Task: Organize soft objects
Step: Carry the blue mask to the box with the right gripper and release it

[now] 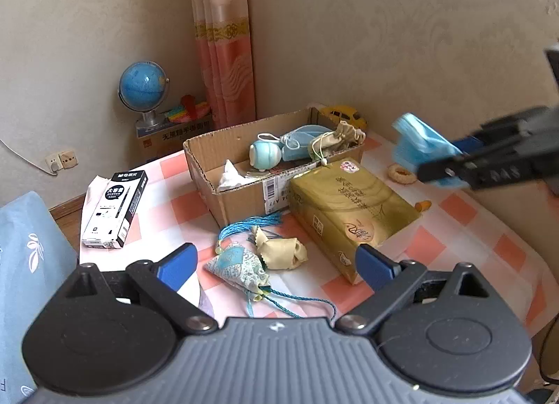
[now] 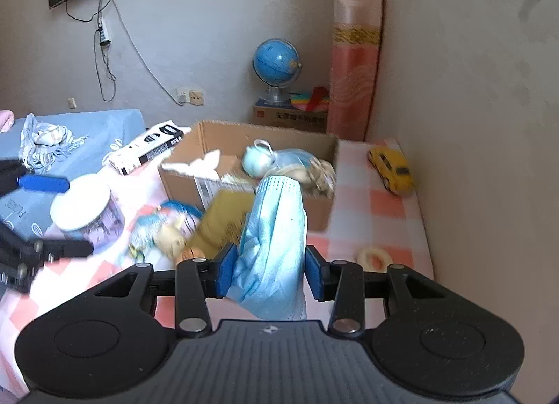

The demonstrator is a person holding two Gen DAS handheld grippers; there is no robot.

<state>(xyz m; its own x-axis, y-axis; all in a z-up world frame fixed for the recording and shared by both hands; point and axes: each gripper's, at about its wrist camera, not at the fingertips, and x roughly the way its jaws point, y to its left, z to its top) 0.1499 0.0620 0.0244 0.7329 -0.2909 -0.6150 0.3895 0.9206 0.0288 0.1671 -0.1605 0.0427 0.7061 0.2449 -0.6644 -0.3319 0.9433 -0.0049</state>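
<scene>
Right gripper clamps a crumpled light-blue face mask.
Left gripper gapes wide (holding nothing) above a patterned blue fabric sachet.

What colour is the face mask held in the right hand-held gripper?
Light blue; the face mask shows best in the right wrist view, clamped by the right hand-held gripper.

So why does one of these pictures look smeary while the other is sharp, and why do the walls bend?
In the right wrist view, motion blur smears the cardboard box and the sachets on the table, though the held blue face mask and right gripper stay fairly crisp. The left wrist view is sharp; print on the gold tissue pack shows. Both are fisheye, curving the wall and darkening the corners.
</scene>
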